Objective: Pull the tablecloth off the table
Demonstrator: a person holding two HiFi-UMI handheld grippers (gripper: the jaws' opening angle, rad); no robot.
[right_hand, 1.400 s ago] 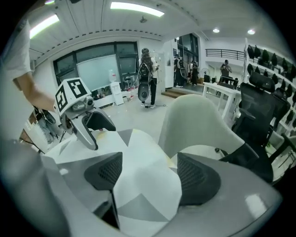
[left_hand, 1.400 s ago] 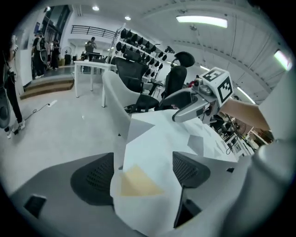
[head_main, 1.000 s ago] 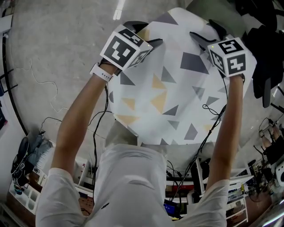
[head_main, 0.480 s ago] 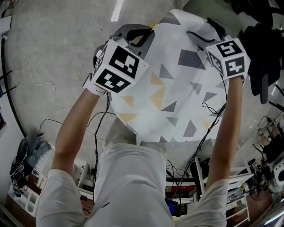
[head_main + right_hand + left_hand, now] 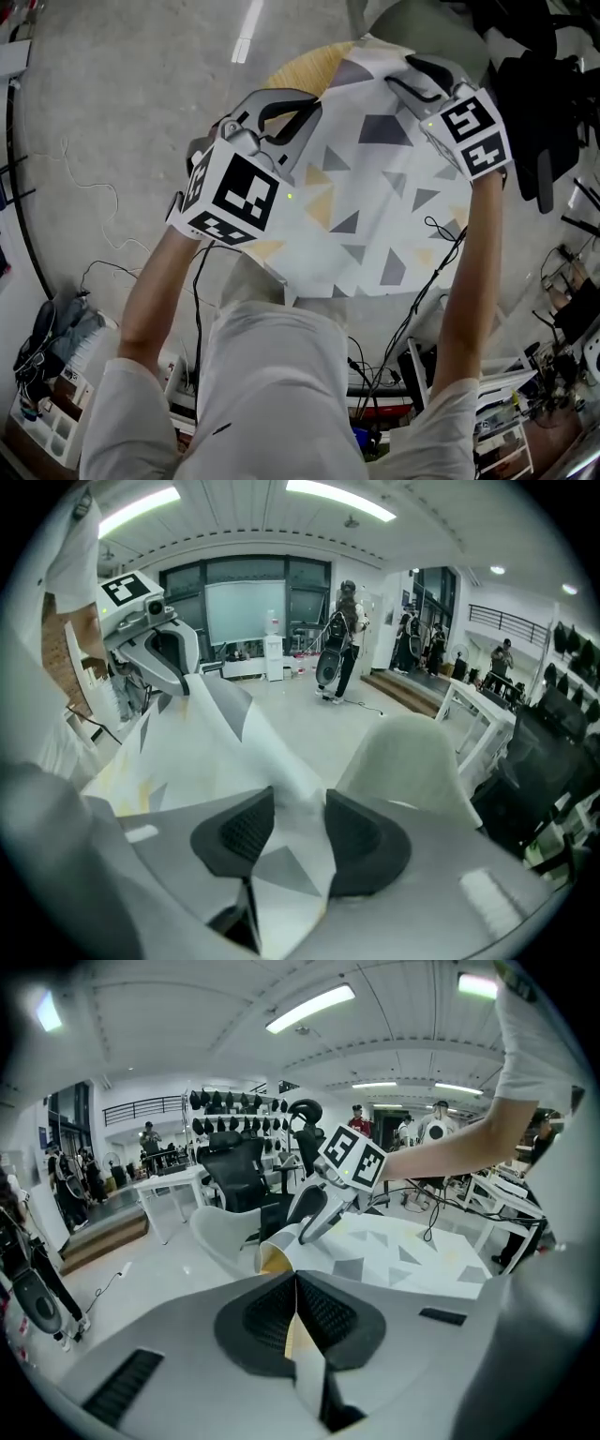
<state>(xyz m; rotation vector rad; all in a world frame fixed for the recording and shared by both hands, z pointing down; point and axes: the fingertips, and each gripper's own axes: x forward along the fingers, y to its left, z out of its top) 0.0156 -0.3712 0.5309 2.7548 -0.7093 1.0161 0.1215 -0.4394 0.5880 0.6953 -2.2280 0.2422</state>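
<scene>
No word, number or brand name is legible anywhere. The only printed signs are the black-and-white square code patterns on the cube faces of the left tongs (image 5: pixel 309 105) and the right tongs (image 5: pixel 401 73), and these blocky shapes hold no letters or digits. The tablecloth (image 5: pixel 375 206) bears only grey and yellow triangles, with no lettering. In both gripper views, the shelves, desks and walls of the room behind are too small and blurred to show any writing.
</scene>
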